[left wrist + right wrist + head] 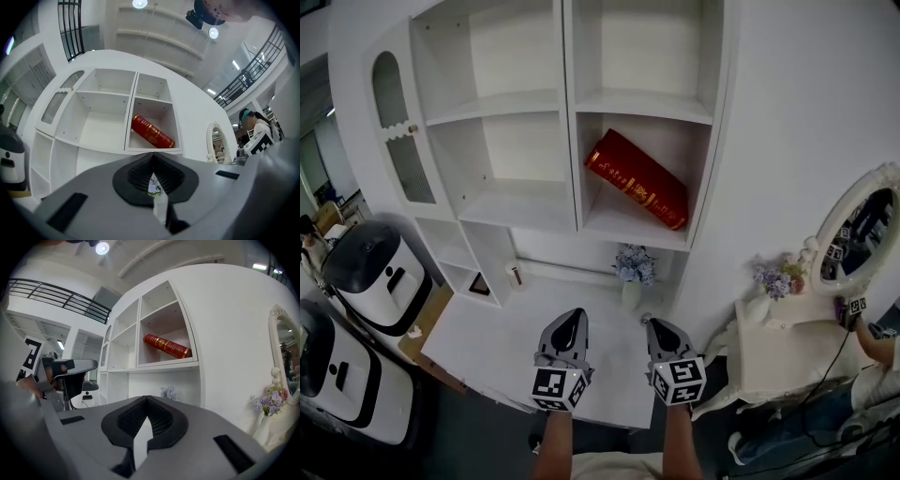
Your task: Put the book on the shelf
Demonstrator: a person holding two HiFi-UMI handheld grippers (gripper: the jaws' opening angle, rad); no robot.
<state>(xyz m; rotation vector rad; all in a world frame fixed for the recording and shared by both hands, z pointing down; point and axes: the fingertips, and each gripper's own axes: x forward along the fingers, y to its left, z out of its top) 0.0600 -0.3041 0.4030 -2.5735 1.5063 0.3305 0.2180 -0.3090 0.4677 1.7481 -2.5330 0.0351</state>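
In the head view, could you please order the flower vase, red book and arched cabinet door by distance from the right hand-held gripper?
1. flower vase, on the desk just ahead
2. red book, in the compartment above it
3. arched cabinet door, far upper left

The head view is lit softly and evenly: the white shelf (567, 112) reads bright with only faint shadows inside its compartments, while the floor (478, 441) along the lower edge falls dark. In both gripper views round ceiling lamps (213, 33) glare overhead, black corners ring the fisheye circle, straight edges bow strongly, and the nearest foreground is soft.
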